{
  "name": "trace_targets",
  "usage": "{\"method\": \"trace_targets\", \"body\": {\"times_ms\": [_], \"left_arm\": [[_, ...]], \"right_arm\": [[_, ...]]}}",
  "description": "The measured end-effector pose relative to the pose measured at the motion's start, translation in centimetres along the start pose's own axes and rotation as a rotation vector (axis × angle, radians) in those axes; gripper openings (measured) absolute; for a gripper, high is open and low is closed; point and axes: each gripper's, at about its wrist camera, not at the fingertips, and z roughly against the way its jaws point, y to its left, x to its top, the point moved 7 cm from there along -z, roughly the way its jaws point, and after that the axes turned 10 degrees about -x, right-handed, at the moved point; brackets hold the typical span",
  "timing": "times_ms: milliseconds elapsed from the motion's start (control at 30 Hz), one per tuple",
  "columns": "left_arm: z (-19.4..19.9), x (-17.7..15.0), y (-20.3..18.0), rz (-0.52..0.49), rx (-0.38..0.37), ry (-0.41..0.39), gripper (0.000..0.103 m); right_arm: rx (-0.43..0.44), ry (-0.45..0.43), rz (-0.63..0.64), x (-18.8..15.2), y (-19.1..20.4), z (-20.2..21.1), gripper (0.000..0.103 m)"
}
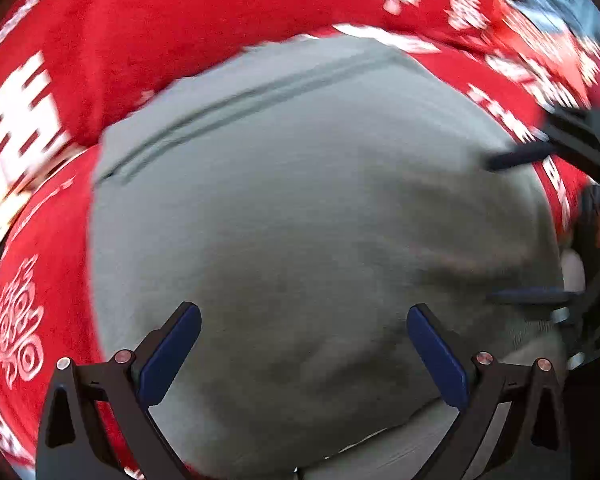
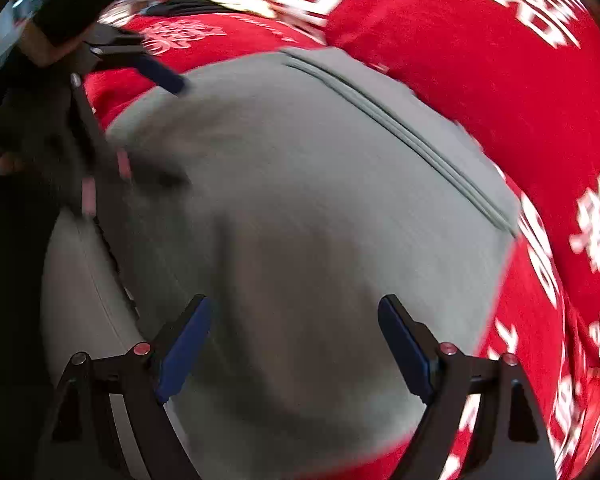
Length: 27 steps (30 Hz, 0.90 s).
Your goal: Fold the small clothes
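Red cloth (image 1: 220, 12), white characters blurred, unreadable; grey garment (image 1: 300, 220) plain.

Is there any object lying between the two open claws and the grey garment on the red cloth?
Nothing visible is in the way. The left claw and the right claw both hang open directly over the grey garment, which lies on the red cloth with nothing on top of it.

The grey garment (image 1: 300, 220) is smeared by motion in both wrist views; its near edge is cut off at the lower frame edge; the white characters on the red cloth (image 1: 180, 20) are too blurred to be read — the right claw (image 1: 512, 224) is streaked and partly cropped at the edge.
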Motion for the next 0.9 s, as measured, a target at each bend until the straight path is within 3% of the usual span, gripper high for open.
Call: {"method": "trace_targets", "body": {"times_ms": [67, 133, 167, 300, 467, 533, 633, 733, 833, 900], "left_arm": [[-1.6, -0.8, 0.5, 0.008, 0.007, 0.06, 0.103], [-1.1, -1.4, 0.9, -0.013, 0.009, 0.029, 0.103], [-1.1, -2.1, 1.2, -0.013, 0.017, 0.051, 0.103], [-0.4, -4.1, 2.2, -0.007, 0.016, 0.068, 0.103], [-0.1, -5.8, 3.2, 0.039, 0.069, 0.147, 0.103], [1.3, -5.6, 3.6, 0.069, 0.069, 0.113, 0.103], [3.1, -4.0, 4.4, 0.128, 0.056, 0.018, 0.103], [2.5, -0.6, 5.1, 0.19, 0.048, -0.034, 0.103], [0.3, 2.0, 6.1, 0.233, 0.053, -0.038, 0.103], [-1.2, 2.3, 6.3, 0.281, 0.041, -0.002, 0.103]], "right_arm": [[0.007, 0.018, 0.019, 0.4, 0.7, -1.4, 0.087], [0.004, 0.029, 0.034, -0.4, 0.7, -2.4, 0.089], [0.006, 0.005, 0.029, -0.7, 0.7, -2.1, 0.089], [-0.02, 0.045, 0.017, -4.1, -1.1, -1.0, 0.09], [-0.07, 0.099, 0.026, -7.8, -2.1, 0.3, 0.09], [-0.075, 0.123, 0.007, -7.8, -2.6, 1.2, 0.09], [-0.032, 0.075, -0.089, -5.8, -3.8, 2.8, 0.09], [-0.005, 0.02, -0.173, -1.7, -5.1, 2.4, 0.09], [-0.034, 0.009, -0.236, 2.4, -5.8, 0.0, 0.09], [-0.037, 0.044, -0.277, 3.4, -5.6, -1.7, 0.09]]}}
